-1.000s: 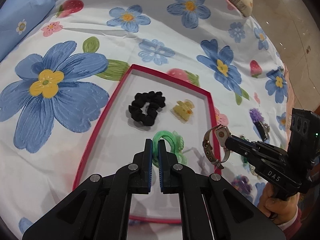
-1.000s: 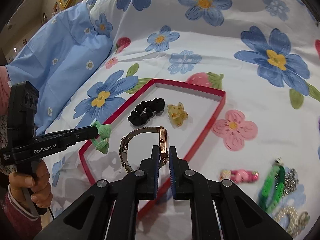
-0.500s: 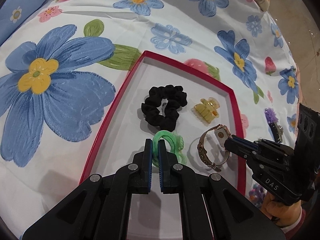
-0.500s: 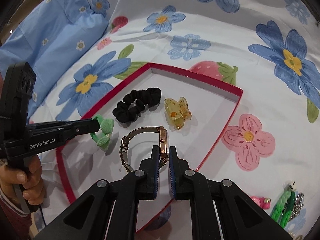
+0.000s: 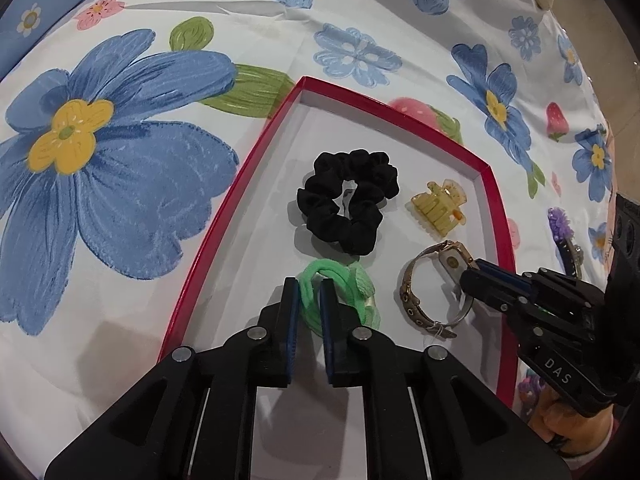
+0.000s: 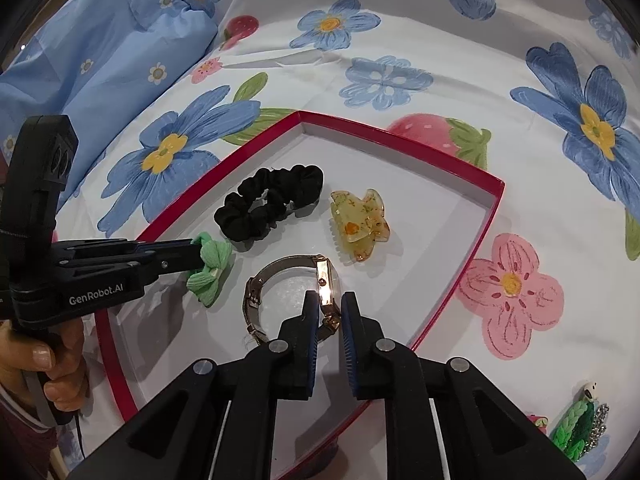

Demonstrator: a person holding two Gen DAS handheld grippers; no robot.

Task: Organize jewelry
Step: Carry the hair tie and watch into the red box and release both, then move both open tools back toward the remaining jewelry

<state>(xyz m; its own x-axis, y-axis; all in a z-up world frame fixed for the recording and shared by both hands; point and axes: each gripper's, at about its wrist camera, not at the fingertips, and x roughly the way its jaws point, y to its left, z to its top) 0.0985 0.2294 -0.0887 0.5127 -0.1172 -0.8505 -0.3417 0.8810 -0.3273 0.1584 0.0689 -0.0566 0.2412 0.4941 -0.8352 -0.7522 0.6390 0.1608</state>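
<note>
A red-rimmed white tray (image 5: 236, 184) (image 6: 484, 224) lies on the flowered bedsheet. In it are a black scrunchie (image 5: 348, 196) (image 6: 268, 204) and a yellow claw clip (image 5: 440, 208) (image 6: 360, 224). My left gripper (image 5: 308, 296) (image 6: 196, 254) has its jaws slightly parted around a green bow hair tie (image 5: 344, 292) (image 6: 210, 272) that rests on the tray floor. My right gripper (image 6: 328, 304) (image 5: 466, 280) has its jaws slightly parted around a gold wristwatch (image 6: 288, 288) (image 5: 424, 288), which rests on the tray beside the hair tie.
More hair pieces lie outside the tray on the right: green and sparkly ones (image 6: 580, 428) and a purple one (image 5: 560, 228). A blue pillow (image 6: 100, 48) lies at the far left. The bed's edge and the floor (image 5: 600, 20) are at the far right.
Both grippers have lowered into the tray. The hair tie and the watch now rest on the tray floor, and both pairs of jaws have loosened.
</note>
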